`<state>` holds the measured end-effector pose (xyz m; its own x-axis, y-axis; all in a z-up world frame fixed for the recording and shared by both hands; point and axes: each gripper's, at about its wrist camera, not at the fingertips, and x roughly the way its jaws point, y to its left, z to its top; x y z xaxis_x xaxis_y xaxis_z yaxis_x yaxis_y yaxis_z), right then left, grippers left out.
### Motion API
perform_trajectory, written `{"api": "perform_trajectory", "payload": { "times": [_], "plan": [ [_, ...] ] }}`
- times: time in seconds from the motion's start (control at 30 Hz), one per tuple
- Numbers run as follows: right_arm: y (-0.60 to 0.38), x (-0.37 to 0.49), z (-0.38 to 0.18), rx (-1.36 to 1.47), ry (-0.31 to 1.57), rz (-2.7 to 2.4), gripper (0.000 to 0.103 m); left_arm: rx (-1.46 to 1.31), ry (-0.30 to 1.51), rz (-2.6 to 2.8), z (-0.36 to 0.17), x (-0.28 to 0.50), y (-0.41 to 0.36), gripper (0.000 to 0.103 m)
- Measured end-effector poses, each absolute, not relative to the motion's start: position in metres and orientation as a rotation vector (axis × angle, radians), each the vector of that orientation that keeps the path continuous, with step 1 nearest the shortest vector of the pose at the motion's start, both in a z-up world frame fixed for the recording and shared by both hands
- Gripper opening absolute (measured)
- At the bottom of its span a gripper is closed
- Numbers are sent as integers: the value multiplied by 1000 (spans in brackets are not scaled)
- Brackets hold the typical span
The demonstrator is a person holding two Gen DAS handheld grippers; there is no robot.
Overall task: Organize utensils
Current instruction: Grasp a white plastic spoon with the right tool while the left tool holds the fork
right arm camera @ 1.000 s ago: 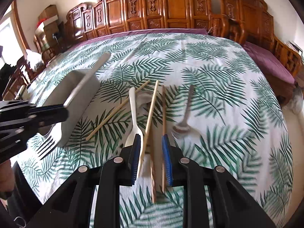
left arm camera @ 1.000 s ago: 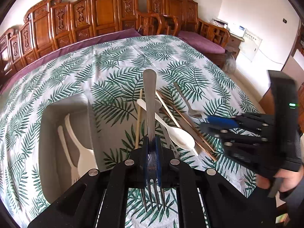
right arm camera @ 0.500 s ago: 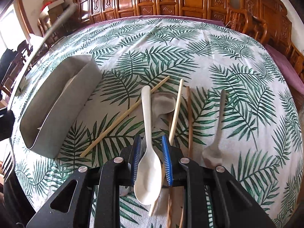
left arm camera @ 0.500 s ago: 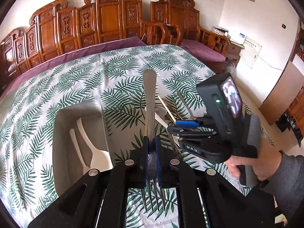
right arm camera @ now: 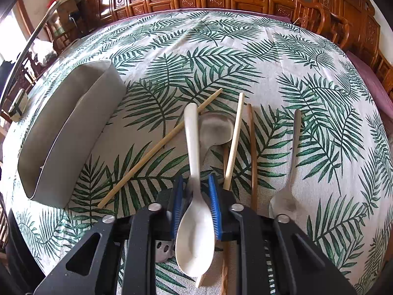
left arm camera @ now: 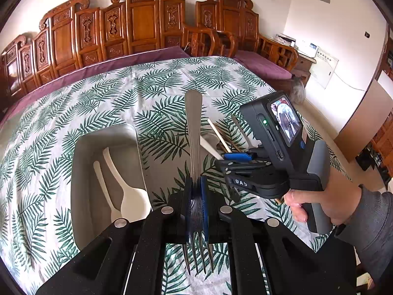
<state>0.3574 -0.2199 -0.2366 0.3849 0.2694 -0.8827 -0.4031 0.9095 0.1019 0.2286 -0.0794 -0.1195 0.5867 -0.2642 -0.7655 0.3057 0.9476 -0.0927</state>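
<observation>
My left gripper (left arm camera: 196, 191) is shut on a metal fork (left arm camera: 194, 127), tines toward the camera, handle pointing away, held above the table beside the grey tray (left arm camera: 81, 162). The tray holds two white plastic utensils (left arm camera: 130, 194). My right gripper (right arm camera: 195, 191) straddles the neck of a white plastic spoon (right arm camera: 192, 142) lying on the cloth; its jaws stand a little apart around it. The right gripper also shows in the left wrist view (left arm camera: 235, 157). The tray also shows in the right wrist view (right arm camera: 71, 132).
On the leaf-print tablecloth (right arm camera: 221, 49) lie several chopsticks (right arm camera: 159, 145), a metal spoon (right arm camera: 216, 130) under the white one, and a metal fork (right arm camera: 292, 162) at the right. Carved wooden chairs (left arm camera: 137, 32) ring the far side of the table.
My right gripper has moved forward and down over the white spoon, which now lies between its jaws. My left gripper has lifted back with the fork, nearer the tray.
</observation>
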Motion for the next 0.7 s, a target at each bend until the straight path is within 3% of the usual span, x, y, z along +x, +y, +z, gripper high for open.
{"api": "perform_trajectory", "payload": {
  "times": [0.7],
  "plan": [
    [-237, 326, -196, -141, 1014, 390, 8, 39, 879, -317, -118, 224, -73, 6]
  ]
}}
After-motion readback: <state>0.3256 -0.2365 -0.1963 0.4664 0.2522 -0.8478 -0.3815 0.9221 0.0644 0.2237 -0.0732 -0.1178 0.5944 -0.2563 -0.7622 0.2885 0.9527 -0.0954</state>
